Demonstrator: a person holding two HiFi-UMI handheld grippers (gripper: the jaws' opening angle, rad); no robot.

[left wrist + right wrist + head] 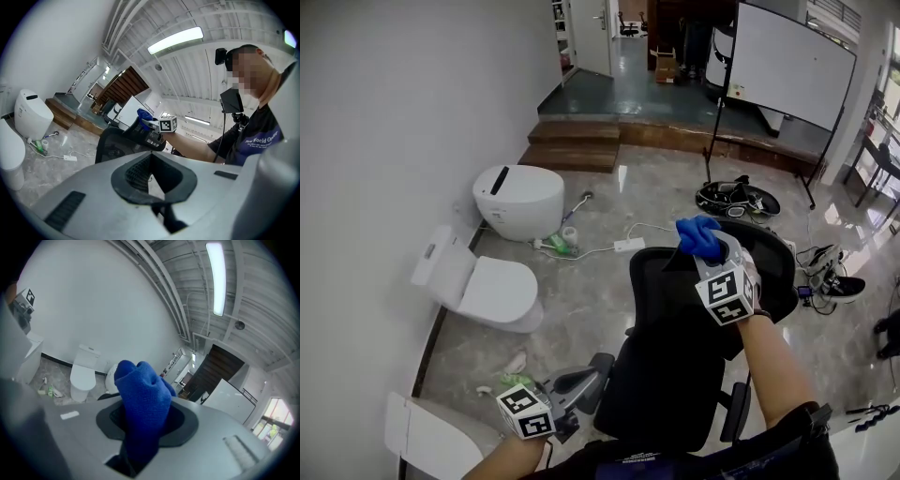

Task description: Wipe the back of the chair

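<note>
A black mesh office chair (675, 356) stands in the middle of the head view, its back turned to me. My right gripper (705, 246) is at the top edge of the chair's back, shut on a bunched blue cloth (697, 236). The cloth (140, 394) fills the right gripper view, clamped in the right gripper (140, 427). My left gripper (581, 382) is low at the left, beside the chair's seat and apart from it, jaws together with nothing in them. From the left gripper (152, 180) I see the chair's back (112, 145) and the cloth (143, 114) above it.
White toilets (492, 291) (520, 199) stand along the left wall, another (422, 431) at the bottom left. A power strip with cable (628, 245), a black bag (736, 199) and shoes (834, 272) lie on the floor. Behind are wooden steps (572, 145) and a whiteboard (787, 61).
</note>
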